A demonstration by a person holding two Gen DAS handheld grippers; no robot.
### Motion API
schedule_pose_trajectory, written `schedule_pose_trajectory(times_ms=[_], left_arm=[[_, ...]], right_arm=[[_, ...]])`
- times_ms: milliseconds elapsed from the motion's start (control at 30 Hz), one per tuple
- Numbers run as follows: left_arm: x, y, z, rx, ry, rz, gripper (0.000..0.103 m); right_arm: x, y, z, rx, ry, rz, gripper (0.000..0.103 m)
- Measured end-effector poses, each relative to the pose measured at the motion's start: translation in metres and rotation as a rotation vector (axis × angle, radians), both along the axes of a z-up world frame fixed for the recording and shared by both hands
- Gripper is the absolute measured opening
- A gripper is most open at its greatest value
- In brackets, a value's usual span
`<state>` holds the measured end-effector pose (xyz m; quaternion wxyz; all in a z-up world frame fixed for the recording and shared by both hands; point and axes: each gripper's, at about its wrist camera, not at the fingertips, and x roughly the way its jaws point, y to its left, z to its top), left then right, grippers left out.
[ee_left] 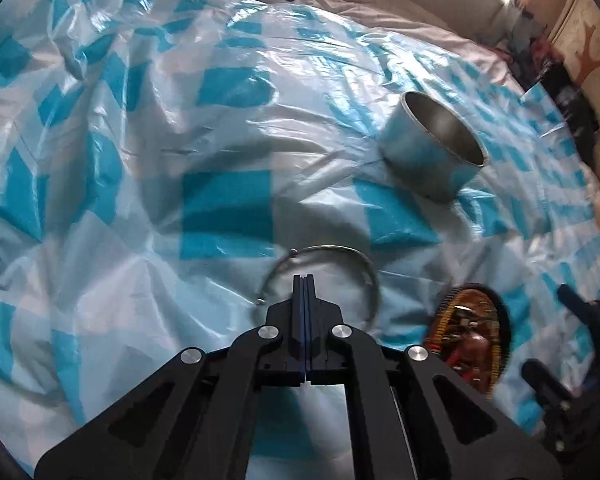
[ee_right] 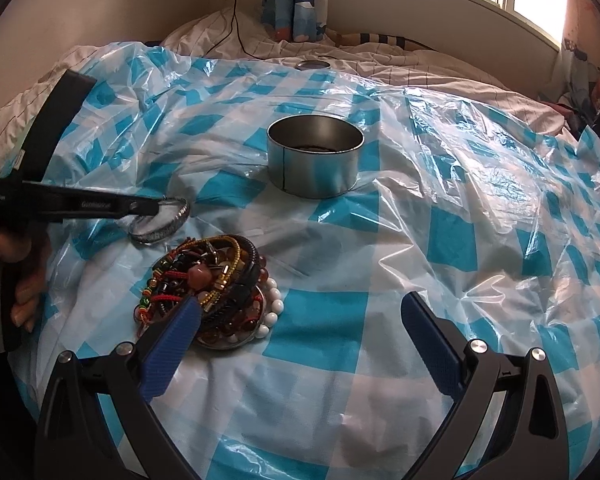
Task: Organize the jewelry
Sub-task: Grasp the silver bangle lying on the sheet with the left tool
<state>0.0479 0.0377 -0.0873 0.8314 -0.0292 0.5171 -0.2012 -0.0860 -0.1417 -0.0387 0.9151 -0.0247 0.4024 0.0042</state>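
Two grippers are out over a bed covered with a crinkled blue-and-white checked plastic sheet (ee_right: 324, 312). The left gripper (ee_left: 304, 280) points steeply down with its jaws pressed flat together, tips at a thin silver bangle (ee_left: 340, 256). From its own camera the bangle curves out on both sides of the tips; whether the closed jaws pinch the rim or only sit over it I cannot tell. From the right camera the same gripper (ee_right: 151, 206) comes in from the left, held by a hand (ee_right: 23, 280), its tip at the near edge of the bangle (ee_right: 167, 224), which looks tilted, one side lifted off the sheet.

Just in front of the bangle sits a small round dish (ee_right: 235, 340) heaped with bracelets (ee_right: 207, 276): dark cords, red and green thread, amber beads, and a string of white beads spilling over the right rim. The right gripper (ee_right: 300, 312) stands wide open and holds nothing; its left finger (ee_right: 171, 340) overlaps the dish's near-left edge in the view, its right finger hangs over bare sheet.

Further back, well apart from the dish, stands an open round metal tin (ee_right: 314, 164), upright, with something dark at the bottom. Beyond it a small round lid-like disc (ee_right: 312, 65) lies near the sheet's far edge, by rumpled white bedding (ee_right: 420, 64) and a black cable (ee_right: 235, 12).
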Motion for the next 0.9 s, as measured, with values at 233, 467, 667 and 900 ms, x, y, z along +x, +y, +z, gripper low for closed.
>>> schedule_pose_trajectory(times_ms=[233,467,667,900], left_arm=[[0.001,0.020,0.017,-0.063,-0.054,0.053,0.000],[0.001,0.000,0.002,0.138,-0.081,0.040,0.056],[-0.002,-0.002,-0.002,0.110,-0.048,-0.008,0.004],[-0.008,0.024,0.028,-0.081,-0.091,0.057,0.004]], right_arm=[[0.001,0.005,-0.003,-0.009,0.007,0.017,0.096],[0.003,0.008,-0.005,-0.007,0.012,0.025,0.096],[0.002,0.007,-0.004,-0.006,0.008,0.028,0.096],[-0.004,0.014,-0.002,0.011,-0.003,0.081,0.096]])
